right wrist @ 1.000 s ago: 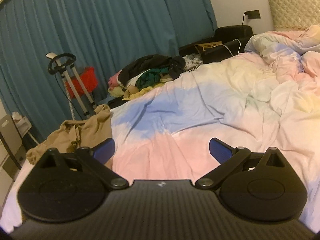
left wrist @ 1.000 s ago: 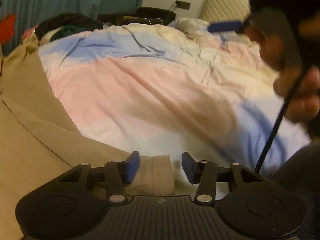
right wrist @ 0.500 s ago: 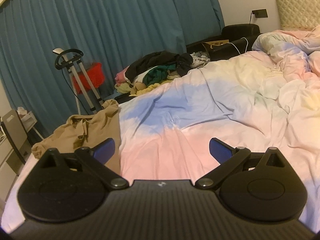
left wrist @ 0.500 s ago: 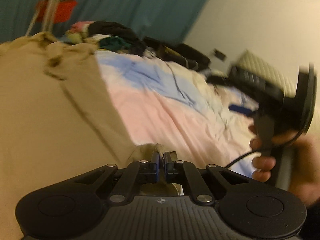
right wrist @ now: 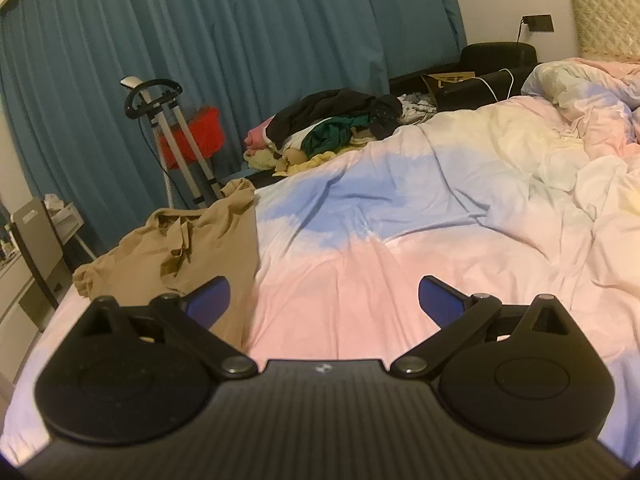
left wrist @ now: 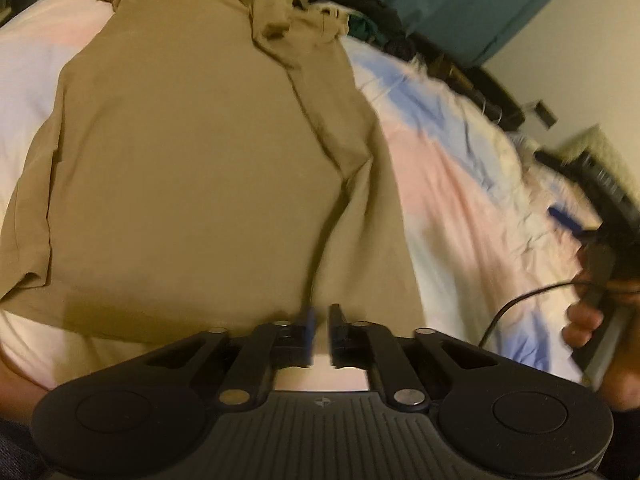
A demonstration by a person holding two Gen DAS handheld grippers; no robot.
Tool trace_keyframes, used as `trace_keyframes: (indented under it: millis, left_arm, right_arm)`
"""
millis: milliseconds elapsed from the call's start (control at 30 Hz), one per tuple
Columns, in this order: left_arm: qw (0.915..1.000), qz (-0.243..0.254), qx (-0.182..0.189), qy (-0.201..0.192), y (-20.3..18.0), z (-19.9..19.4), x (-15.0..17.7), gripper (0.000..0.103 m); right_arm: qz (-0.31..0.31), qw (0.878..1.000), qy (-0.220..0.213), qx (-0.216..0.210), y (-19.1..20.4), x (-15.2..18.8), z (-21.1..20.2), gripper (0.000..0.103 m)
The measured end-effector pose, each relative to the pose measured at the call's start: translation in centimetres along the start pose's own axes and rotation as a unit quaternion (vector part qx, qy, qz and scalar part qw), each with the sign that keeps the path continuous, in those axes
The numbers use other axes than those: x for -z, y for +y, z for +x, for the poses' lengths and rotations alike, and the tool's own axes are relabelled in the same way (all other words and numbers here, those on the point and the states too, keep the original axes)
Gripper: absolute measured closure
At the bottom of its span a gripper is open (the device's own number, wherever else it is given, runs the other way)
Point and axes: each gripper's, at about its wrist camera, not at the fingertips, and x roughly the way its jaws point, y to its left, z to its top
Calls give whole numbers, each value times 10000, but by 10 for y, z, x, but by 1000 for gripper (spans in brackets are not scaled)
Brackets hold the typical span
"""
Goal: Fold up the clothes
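Observation:
A tan polo shirt [left wrist: 192,168] lies spread on the bed, collar at the far end. My left gripper [left wrist: 319,320] sits at the shirt's near hem with its jaws almost together and a narrow gap between them; the hem edge lies right at the fingertips. The shirt also shows in the right wrist view [right wrist: 180,256], at the left. My right gripper [right wrist: 323,300] is open and empty above the pink part of the duvet, to the right of the shirt. It also shows at the right edge of the left wrist view [left wrist: 600,240], held in a hand.
A pastel pink, blue and white duvet [right wrist: 400,216] covers the bed. A pile of dark and green clothes [right wrist: 328,124] lies at the far edge. A garment steamer stand [right wrist: 168,128] and teal curtains [right wrist: 240,40] are behind. A cable [left wrist: 516,308] hangs from the right gripper.
The left gripper closed on the shirt's hem, then swung left over the shirt; its jaws now stand slightly apart. The right gripper stayed open and drifted a little.

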Motion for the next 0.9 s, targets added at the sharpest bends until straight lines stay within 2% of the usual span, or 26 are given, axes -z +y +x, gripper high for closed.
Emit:
trace_keyframes:
  millis: [67, 233, 300, 333, 367, 433, 533, 600, 633, 700, 733, 767, 800, 900]
  left_arm:
    - [10000, -56, 53, -58, 0, 0, -3, 51]
    - [9997, -197, 87, 140, -3, 34, -18, 47]
    - [9988, -317, 192, 310, -1, 54, -21, 50]
    - [9982, -375, 245, 394, -1, 64, -22, 56]
    - [9979, -380, 277, 435, -1, 69, -22, 75]
    - [9977, -325, 282, 525, -2, 74, -19, 102]
    - [9986, 69, -58, 530, -10, 61, -7, 101]
    - [9985, 152, -121, 509, -12, 54, -3, 101]
    - [9985, 187, -145, 498, -13, 51, -1, 99]
    - [9982, 124, -145, 571, -11, 47, -4, 89]
    - [9981, 101, -113, 592, -10, 45, -7, 79]
    - [9981, 78, -81, 613, -9, 43, -10, 65]
    - [9980, 55, -49, 633, -8, 42, -13, 60]
    - [9993, 180, -185, 258, -5, 39, -42, 48]
  right_arm:
    - [4, 10000, 56, 0, 2, 2, 2, 1]
    - [-74, 9998, 157, -132, 13, 8, 7, 1]
    - [-174, 9994, 203, -201, 21, 12, 10, 1]
    - [-220, 9992, 235, -242, 24, 14, 11, 1]
    - [-270, 9988, 279, -294, 28, 17, 13, 1]
    - [-340, 9980, 361, -384, 35, 24, 15, 1]
    - [-403, 9971, 467, -448, 42, 31, 17, 1]
    - [-385, 9967, 517, -498, 46, 34, 18, 1]
    - [-371, 9964, 531, -538, 48, 35, 19, 1]
    - [-351, 9961, 539, -604, 50, 35, 20, 1]
    - [-351, 9961, 546, -606, 51, 36, 21, 1]
    - [-351, 9960, 553, -608, 52, 36, 23, 1]
    - [-344, 9960, 554, -607, 52, 36, 24, 1]
    - [-264, 9966, 522, -577, 49, 36, 31, 1]
